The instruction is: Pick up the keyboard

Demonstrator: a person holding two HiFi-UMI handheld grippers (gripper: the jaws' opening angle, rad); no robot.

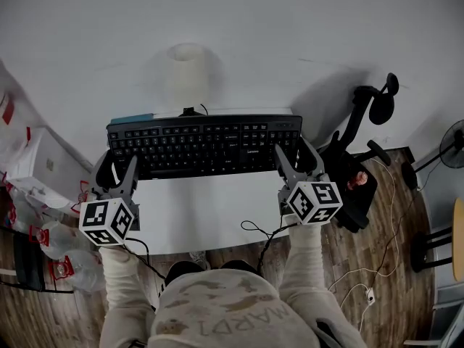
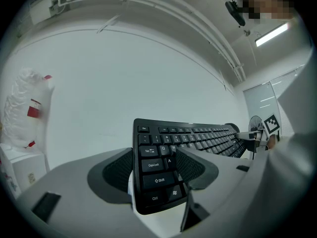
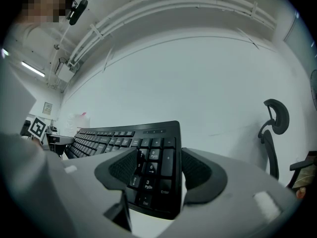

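A black full-size keyboard (image 1: 203,145) stretches across the far part of the white table (image 1: 203,212). My left gripper (image 1: 118,167) is at its left end and my right gripper (image 1: 295,158) at its right end. In the left gripper view the end with the Shift and Ctrl keys (image 2: 158,177) sits between the two pads, with the left gripper (image 2: 154,165) shut on it. The right gripper view shows the number pad end (image 3: 151,170) clamped the same way by the right gripper (image 3: 153,170). Behind the keyboard both gripper views show only white wall.
A black office chair (image 1: 362,158) stands right of the table, with a fan (image 1: 453,143) beyond it. Plastic bags and a white box (image 1: 29,183) crowd the left side. A blue item (image 1: 132,119) peeks out behind the keyboard. Cables (image 1: 261,234) trail off the table's near edge.
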